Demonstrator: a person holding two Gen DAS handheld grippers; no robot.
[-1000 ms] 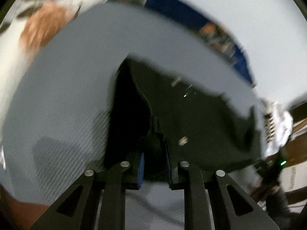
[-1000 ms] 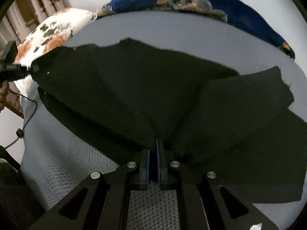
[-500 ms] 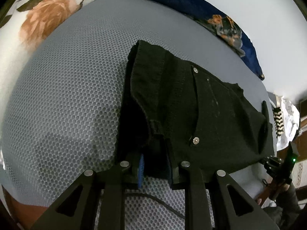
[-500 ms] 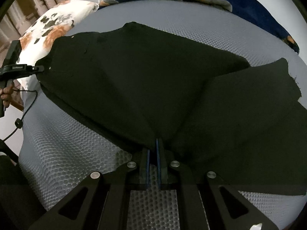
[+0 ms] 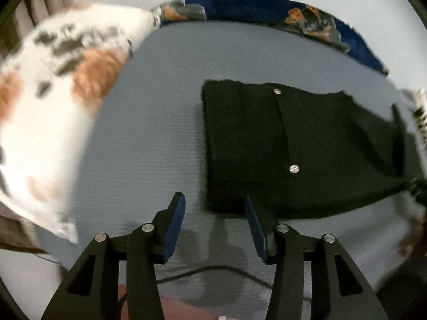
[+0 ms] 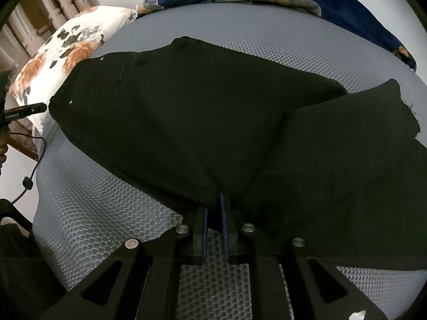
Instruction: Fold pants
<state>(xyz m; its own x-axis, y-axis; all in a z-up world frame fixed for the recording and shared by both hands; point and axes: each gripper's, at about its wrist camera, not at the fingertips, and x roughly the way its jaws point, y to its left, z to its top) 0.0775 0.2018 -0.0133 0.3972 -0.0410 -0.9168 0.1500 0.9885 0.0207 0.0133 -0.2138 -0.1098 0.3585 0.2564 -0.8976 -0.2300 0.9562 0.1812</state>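
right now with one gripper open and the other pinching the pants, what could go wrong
The right gripper alone grips the black pants; the left gripper is open just off the waist corner. Pulling one-sided could drag the waist end askew on the grey mattress.

One leg lies skewed over the other, so a fold might lock in the misalignment.

The cable hanging by the left gripper could snag.

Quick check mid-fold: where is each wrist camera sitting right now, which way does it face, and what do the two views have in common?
Left wrist: on the left gripper, open above the grey mattress, facing the pants waistband and floral pillow.
Right wrist: on the right gripper, shut on the pants edge, looking across them; the left gripper shows at far left.
Shared: pants, mattress, pillow, blue blanket.
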